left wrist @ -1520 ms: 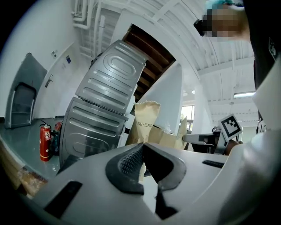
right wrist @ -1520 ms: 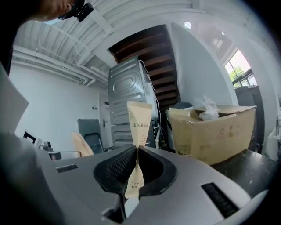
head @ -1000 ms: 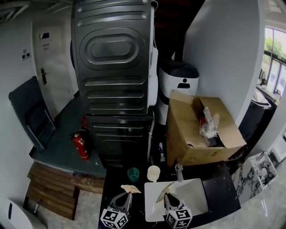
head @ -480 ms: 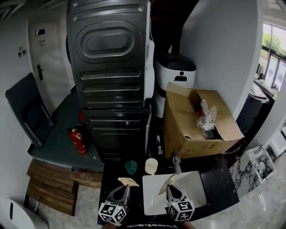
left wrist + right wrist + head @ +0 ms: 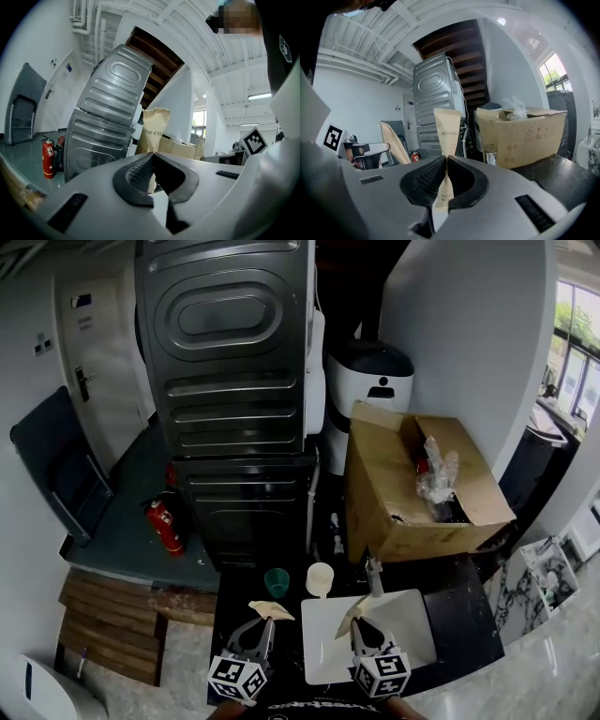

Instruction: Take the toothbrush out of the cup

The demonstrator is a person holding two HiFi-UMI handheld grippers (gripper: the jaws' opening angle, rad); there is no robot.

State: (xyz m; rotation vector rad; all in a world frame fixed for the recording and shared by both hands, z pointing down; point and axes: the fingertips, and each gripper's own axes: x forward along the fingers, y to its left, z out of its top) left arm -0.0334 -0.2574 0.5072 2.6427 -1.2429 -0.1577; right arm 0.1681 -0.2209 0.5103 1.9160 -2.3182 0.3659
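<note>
The left tool (image 5: 152,155) is pinched shut on a toothbrush packet (image 5: 153,131) and the right tool (image 5: 445,159) on a second packet (image 5: 449,129), each gripped flat across the paper, likely so neither slips. Both are held over the near edge of the table (image 5: 469,624), clear of the green cup (image 5: 277,582) and cream cup (image 5: 320,579) behind.

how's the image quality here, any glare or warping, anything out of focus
Head view: fisheye bows the grey appliance stack and the walls; the window at right glares. Left gripper view: dark corners, the stack leans, a mosaic patch sits top right. Right gripper view: its window is bright too, the paper packet sharp, print legible.
</note>
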